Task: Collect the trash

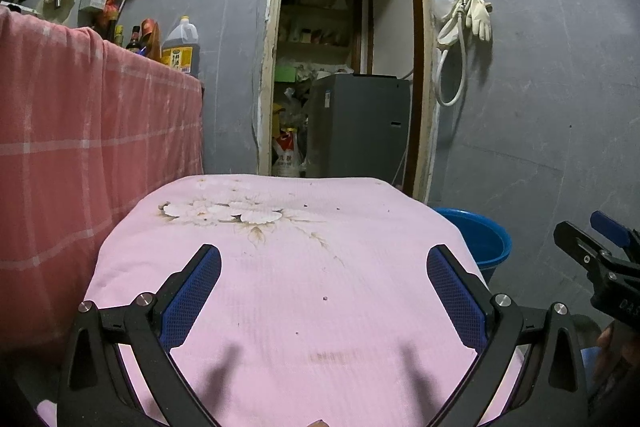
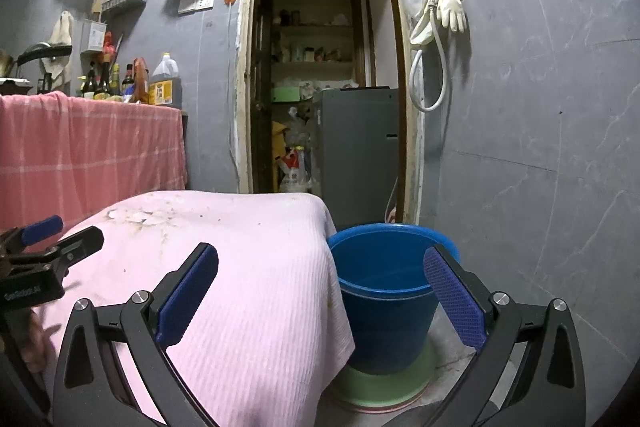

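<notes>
A small table covered with a pink flowered cloth (image 1: 288, 287) fills the left wrist view, with only tiny crumbs (image 1: 325, 298) on it. My left gripper (image 1: 324, 255) hangs open above the cloth, nothing between its blue pads. A blue bucket (image 2: 384, 303) stands on a green base (image 2: 384, 385) on the floor to the right of the table; its inside looks bare. My right gripper (image 2: 320, 255) is open above the cloth's right corner (image 2: 280, 287) and the bucket. Each gripper shows at the edge of the other's view, the right gripper (image 1: 596, 247) and the left gripper (image 2: 60, 239).
A counter draped in red checked cloth (image 1: 80, 147) stands to the left, with bottles and an oil jug (image 1: 182, 47) on it. Straight ahead an open doorway (image 1: 348, 67) shows a grey appliance (image 1: 360, 123) and bags. Gloves and a hose (image 1: 464, 27) hang on the grey wall.
</notes>
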Motion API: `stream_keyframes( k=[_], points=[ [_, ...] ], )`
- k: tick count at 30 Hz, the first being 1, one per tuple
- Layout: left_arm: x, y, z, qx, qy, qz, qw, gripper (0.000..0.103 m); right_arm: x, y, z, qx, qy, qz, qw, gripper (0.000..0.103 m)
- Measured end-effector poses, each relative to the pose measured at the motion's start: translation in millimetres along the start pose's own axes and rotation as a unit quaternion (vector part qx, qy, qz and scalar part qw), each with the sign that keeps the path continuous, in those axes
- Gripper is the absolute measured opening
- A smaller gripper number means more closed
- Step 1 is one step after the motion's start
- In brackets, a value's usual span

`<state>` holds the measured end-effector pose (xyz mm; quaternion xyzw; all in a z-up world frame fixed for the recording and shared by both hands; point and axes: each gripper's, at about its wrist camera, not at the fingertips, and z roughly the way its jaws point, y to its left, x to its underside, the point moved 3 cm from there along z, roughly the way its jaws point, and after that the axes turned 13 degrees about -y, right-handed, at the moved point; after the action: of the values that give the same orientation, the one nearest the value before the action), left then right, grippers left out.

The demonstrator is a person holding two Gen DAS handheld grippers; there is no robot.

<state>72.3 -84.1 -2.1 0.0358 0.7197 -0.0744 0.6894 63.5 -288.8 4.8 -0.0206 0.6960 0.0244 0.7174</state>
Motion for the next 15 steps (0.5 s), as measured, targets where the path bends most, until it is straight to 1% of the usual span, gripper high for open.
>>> stream_keyframes(
  k=[15],
  points=[
    [2.2,0.0,-0.9,0.001,0.000,0.000,1.0000,0.101,1.7,0.5,-0.1,0.002,0.004,0.001,1.000,0.103]
  ],
)
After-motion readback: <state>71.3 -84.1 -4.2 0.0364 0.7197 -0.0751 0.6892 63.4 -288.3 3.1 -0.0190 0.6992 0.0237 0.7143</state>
